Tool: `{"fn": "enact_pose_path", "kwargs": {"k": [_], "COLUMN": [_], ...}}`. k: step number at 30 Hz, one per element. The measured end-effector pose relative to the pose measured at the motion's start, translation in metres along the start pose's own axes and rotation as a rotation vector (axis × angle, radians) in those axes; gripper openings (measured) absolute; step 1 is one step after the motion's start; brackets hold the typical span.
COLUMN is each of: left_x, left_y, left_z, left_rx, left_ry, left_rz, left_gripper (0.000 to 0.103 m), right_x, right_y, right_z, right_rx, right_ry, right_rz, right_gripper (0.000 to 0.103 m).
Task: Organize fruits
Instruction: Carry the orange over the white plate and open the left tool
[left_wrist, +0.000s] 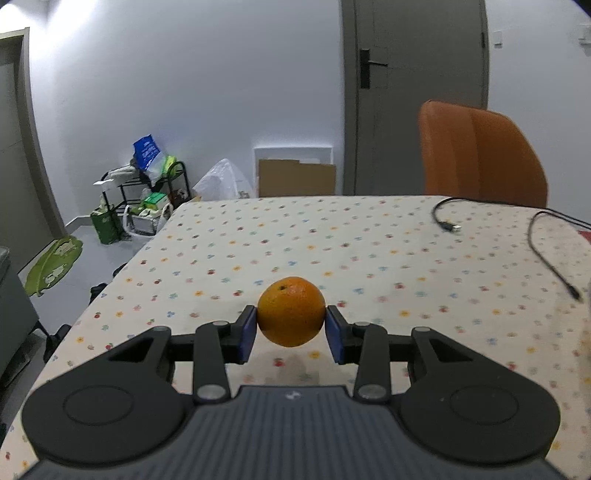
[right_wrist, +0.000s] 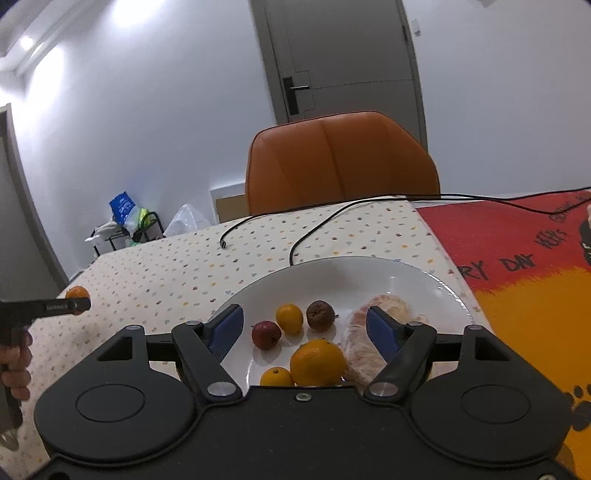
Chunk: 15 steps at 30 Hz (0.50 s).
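My left gripper (left_wrist: 291, 325) is shut on an orange (left_wrist: 291, 311), held just above the flowered tablecloth (left_wrist: 332, 240). The same orange (right_wrist: 75, 292) and the left gripper show at the far left of the right wrist view, with a hand (right_wrist: 14, 363) on the handle. My right gripper (right_wrist: 304, 328) hangs open above a white plate (right_wrist: 354, 275). On the plate lie a large orange (right_wrist: 317, 362), two small yellow-orange fruits (right_wrist: 289, 317) (right_wrist: 276, 376), a dark red fruit (right_wrist: 265, 334), a brown fruit (right_wrist: 320, 314) and a wrapped peeled pomelo piece (right_wrist: 360, 343). Nothing sits between the right fingers.
Two black cables (left_wrist: 550, 254) (left_wrist: 443, 218) lie on the cloth at the far right. An orange chair (right_wrist: 340, 162) stands behind the table. A red and yellow mat (right_wrist: 517, 258) lies right of the plate. A rack with bags (left_wrist: 144, 192) stands on the floor beyond the left edge.
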<state>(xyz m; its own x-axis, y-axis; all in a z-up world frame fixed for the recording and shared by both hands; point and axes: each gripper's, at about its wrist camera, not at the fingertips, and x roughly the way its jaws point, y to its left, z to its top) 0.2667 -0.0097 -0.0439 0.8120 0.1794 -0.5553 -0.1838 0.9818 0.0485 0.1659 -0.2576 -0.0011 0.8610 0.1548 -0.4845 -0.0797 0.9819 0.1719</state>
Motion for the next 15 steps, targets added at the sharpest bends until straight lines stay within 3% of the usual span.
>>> {"fn": "enact_pose_path", "kwargs": {"k": [15], "left_x": [-0.052], "left_y": [-0.054], "left_z": [-0.001], "left_rx": [0.044], "left_ry": [-0.052], "left_rz": [-0.109], "left_gripper": [0.038], "right_x": [-0.055], "right_y": [-0.038], "right_z": [-0.013], "right_rx": [0.064], "right_ry": [-0.048], "right_rz": [-0.059], "right_gripper": [0.075]}}
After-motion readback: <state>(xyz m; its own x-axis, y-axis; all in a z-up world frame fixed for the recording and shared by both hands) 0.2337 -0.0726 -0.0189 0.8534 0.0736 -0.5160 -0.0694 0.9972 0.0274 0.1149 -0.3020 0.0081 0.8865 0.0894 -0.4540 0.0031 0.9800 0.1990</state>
